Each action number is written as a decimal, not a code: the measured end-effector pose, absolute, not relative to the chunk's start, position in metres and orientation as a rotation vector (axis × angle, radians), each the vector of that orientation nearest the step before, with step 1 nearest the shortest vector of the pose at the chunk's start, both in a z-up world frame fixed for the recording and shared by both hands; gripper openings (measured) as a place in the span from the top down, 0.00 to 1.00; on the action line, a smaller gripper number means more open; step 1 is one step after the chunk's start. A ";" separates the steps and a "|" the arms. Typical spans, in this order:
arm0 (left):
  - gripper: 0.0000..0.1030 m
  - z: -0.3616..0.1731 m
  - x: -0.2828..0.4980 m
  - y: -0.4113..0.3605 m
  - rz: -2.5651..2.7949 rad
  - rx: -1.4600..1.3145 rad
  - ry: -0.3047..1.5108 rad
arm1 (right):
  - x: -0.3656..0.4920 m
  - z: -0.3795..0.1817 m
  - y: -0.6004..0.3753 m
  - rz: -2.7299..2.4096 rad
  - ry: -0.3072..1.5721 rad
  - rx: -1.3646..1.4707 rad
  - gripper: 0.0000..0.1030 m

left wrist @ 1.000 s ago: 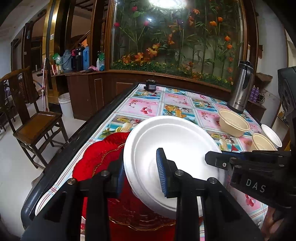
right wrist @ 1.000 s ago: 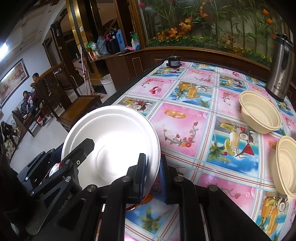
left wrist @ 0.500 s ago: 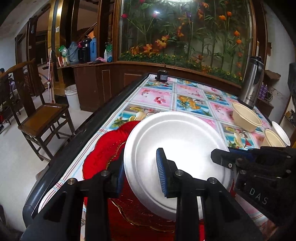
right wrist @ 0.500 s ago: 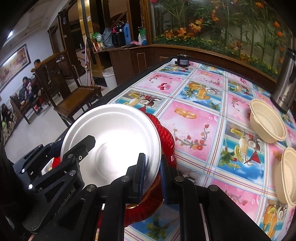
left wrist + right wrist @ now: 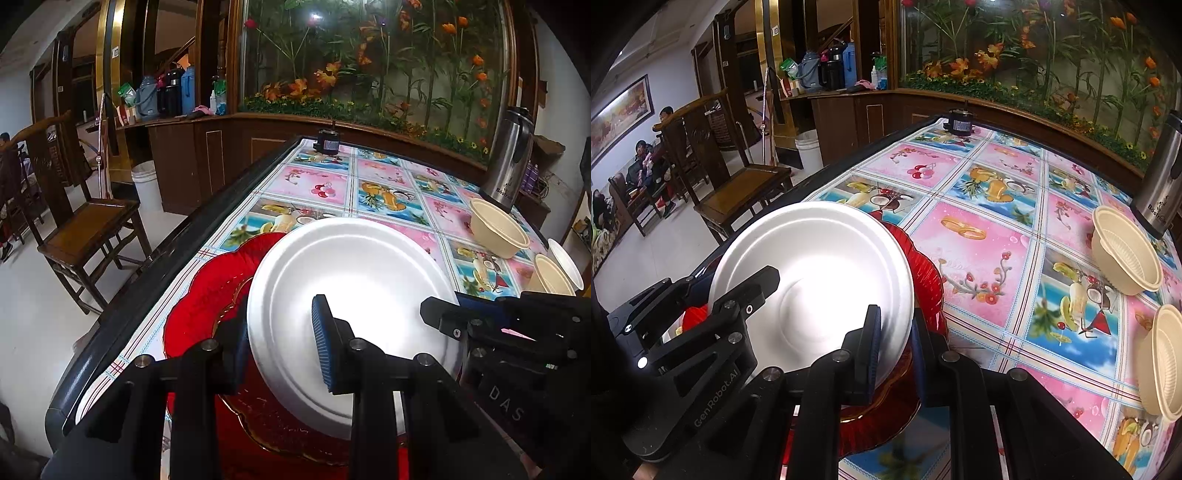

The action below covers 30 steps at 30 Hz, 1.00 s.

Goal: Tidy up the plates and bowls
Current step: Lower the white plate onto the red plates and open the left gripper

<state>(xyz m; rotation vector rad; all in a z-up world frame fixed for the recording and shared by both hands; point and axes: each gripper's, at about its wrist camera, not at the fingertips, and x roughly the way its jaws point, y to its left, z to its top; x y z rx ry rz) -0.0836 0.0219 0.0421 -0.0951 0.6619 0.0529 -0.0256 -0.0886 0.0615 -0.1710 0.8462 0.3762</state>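
The room is large, with a planted glass case (image 5: 373, 62) along the far wall above dark wood cabinets (image 5: 207, 162), pale floor at left and a wooden chair (image 5: 85, 229) standing well apart from the table's left edge. The table (image 5: 982, 243) runs from near to far under a bright fruit-print cloth, its dark raised rim (image 5: 155, 266) along the left side. Most of the cloth's middle and far part lies bare; a small dark object (image 5: 327, 142) sits at the far end and a steel flask (image 5: 511, 155) at the far right.

A red plate (image 5: 207, 288) lies flat near the left rim. The white plate (image 5: 354, 295) is tilted above it, held from both sides: the left hand-held gripper (image 5: 280, 343) clamps its near-left rim and the right hand-held gripper (image 5: 894, 339) pinches its right rim. Whether the white plate touches the red one cannot be told.

On the right, a cream bowl (image 5: 1126, 251) sits by the flask, and two more bowls (image 5: 557, 273) lean close to the table's right edge.
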 end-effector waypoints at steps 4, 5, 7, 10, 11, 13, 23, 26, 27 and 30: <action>0.73 0.042 -0.083 0.024 0.055 -0.098 0.666 | -0.026 0.059 -0.088 0.379 0.852 -0.170 0.85; 0.73 0.042 -0.083 0.023 0.056 -0.098 0.667 | -0.026 0.059 -0.087 0.379 0.851 -0.171 0.85; 0.73 0.041 -0.082 0.024 0.057 -0.096 0.672 | -0.025 0.059 -0.087 0.379 0.851 -0.173 0.85; 0.73 0.040 -0.082 0.024 0.056 -0.097 0.677 | -0.026 0.058 -0.087 0.380 0.852 -0.173 0.85; 0.73 0.040 -0.082 0.024 0.056 -0.097 0.679 | -0.025 0.057 -0.087 0.380 0.855 -0.172 0.85; 0.73 0.040 -0.082 0.024 0.056 -0.098 0.681 | -0.027 0.057 -0.086 0.379 0.855 -0.172 0.85; 0.73 0.038 -0.081 0.024 0.057 -0.099 0.691 | -0.025 0.054 -0.087 0.378 0.864 -0.171 0.85; 0.73 0.038 -0.081 0.026 0.056 -0.102 0.692 | -0.025 0.054 -0.087 0.378 0.864 -0.172 0.85; 0.73 0.038 -0.081 0.026 0.057 -0.102 0.691 | -0.025 0.054 -0.088 0.377 0.864 -0.171 0.84; 0.72 0.039 -0.082 0.026 0.058 -0.102 0.686 | -0.026 0.054 -0.087 0.379 0.865 -0.179 0.83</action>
